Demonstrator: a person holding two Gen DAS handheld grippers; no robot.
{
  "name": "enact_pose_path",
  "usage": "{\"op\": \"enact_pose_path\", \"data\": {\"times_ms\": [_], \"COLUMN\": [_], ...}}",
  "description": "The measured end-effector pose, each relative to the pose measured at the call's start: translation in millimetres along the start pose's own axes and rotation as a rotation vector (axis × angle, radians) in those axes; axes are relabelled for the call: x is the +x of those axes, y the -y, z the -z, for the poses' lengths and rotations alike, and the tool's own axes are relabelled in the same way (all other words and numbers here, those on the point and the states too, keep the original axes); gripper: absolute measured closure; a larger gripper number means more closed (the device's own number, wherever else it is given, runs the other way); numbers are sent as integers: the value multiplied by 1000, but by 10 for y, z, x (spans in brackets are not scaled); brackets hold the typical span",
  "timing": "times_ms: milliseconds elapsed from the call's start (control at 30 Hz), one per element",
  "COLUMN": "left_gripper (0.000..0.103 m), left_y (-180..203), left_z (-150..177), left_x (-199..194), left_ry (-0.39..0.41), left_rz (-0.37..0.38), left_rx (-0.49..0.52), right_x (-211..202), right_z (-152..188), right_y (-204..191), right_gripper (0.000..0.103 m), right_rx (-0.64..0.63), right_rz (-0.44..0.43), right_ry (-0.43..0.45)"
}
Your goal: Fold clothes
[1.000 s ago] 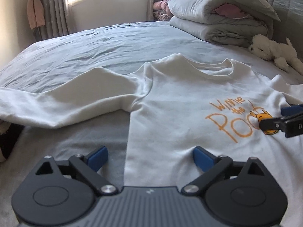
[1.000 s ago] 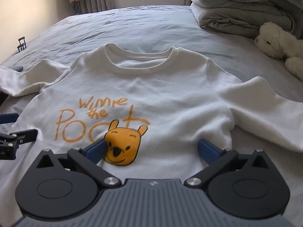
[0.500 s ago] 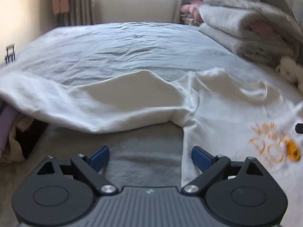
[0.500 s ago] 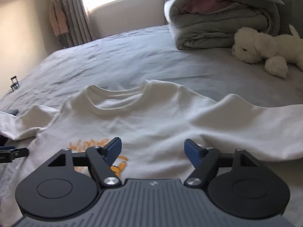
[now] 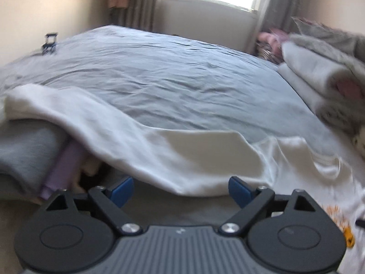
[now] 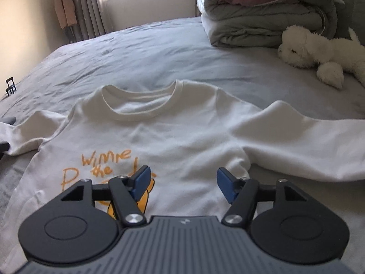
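Observation:
A white long-sleeved sweatshirt (image 6: 182, 137) with an orange "Winnie the Pooh" print lies face up on the bed, collar away from me and both sleeves spread out. My right gripper (image 6: 182, 182) hangs over the shirt's front beside the print. Its jaws are closing, with only the flat fabric below them and no pad pressing on it. In the left wrist view the shirt's left sleeve (image 5: 159, 155) runs across just ahead of my left gripper (image 5: 180, 190). Those jaws are wide and closing slowly, and the sleeve's near edge sits between the pads, which do not touch it.
The grey-blue bedsheet (image 6: 148, 52) stretches to the window wall. Folded duvets (image 6: 262, 18) and a white plush toy (image 6: 319, 50) lie at the back right. A heap of grey and purple clothes (image 5: 52, 166) sits under the sleeve's end at the bed's left edge.
My left gripper has swung left from the shirt's body to the left sleeve, and the view is blurred. My right gripper's jaws have narrowed and its view has tipped up a little.

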State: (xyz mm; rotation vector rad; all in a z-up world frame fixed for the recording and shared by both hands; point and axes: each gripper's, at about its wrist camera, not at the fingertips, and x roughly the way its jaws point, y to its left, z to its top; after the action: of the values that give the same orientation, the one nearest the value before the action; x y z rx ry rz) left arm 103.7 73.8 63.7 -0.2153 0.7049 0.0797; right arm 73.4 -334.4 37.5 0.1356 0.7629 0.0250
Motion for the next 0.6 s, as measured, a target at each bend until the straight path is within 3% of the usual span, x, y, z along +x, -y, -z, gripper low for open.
{"op": "enact_pose_path", "data": {"times_ms": [133, 367, 533, 600], "left_gripper": [12, 13, 16, 38], "left_y": [-157, -202, -341, -343], "left_z": [-47, 23, -9, -29], "left_x": [56, 289, 349, 363], "left_ry": [-38, -22, 53, 65], "left_rz": [-17, -51, -24, 2], "left_rx": [-96, -134, -233, -228], "right_x": [-25, -31, -45, -57], "right_z": [5, 24, 31, 25], "right_y": [-33, -119, -148, -153], "right_gripper": [36, 35, 35, 35], "right_rx": [-14, -41, -55, -59], "right_rz": [-9, -12, -14, -16], "right_ry": [2, 1, 6, 11]}}
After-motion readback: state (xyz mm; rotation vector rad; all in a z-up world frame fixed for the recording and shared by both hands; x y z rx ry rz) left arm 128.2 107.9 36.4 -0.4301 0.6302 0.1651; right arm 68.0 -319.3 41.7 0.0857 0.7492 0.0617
